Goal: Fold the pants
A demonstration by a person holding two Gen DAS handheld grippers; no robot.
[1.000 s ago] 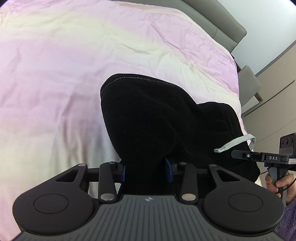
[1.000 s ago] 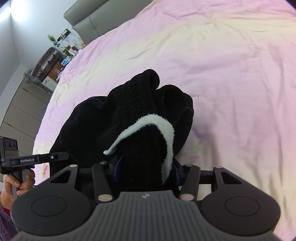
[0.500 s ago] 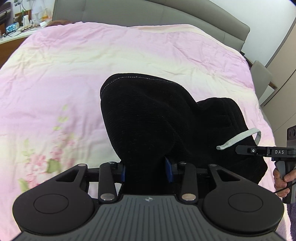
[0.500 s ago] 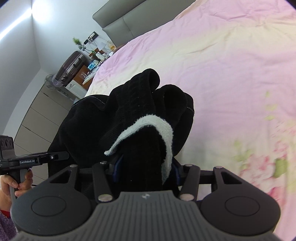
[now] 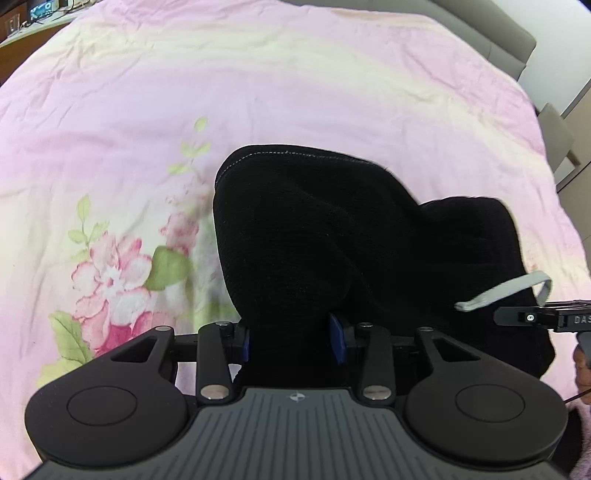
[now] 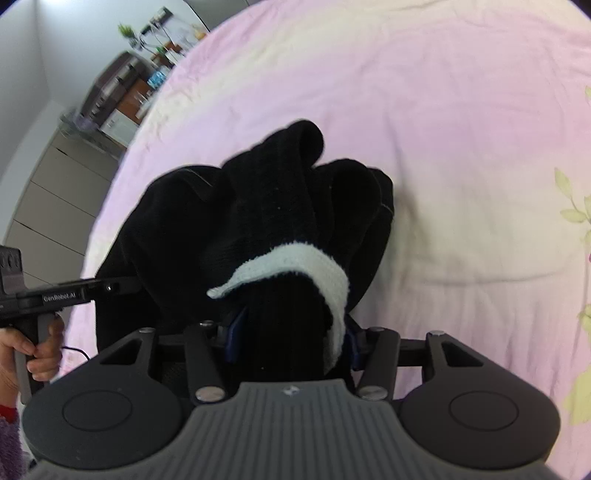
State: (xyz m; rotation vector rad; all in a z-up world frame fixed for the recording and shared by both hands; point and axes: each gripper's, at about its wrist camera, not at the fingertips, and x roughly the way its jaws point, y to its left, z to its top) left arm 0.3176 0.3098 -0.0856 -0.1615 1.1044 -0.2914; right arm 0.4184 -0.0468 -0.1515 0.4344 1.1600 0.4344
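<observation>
A wide bed fills the room, its pink and cream bedspread point(image 5: 332, 92) printed with a pink flower point(image 5: 110, 273) toward the left, and a grey headboard point(image 5: 498, 33) runs along the far edge. Off to the left side of the right-wrist view, a cluttered desk point(image 6: 140, 85) and pale drawers point(image 6: 48, 199) stand against the wall. A person's hand point(image 6: 40, 350) grips the handle of the left gripper point(image 5: 293, 341), whose 2 blue pads are closed on a thick bunch of the black pants point(image 5: 332, 240). The pants hang bunched between the 2 tools, above the bedspread. Further right, the right gripper point(image 6: 291, 339) has its jaws clamped on another bunch of the same black fabric, with the white drawstring point(image 6: 306, 262) looped over it and caught at the right pad.
</observation>
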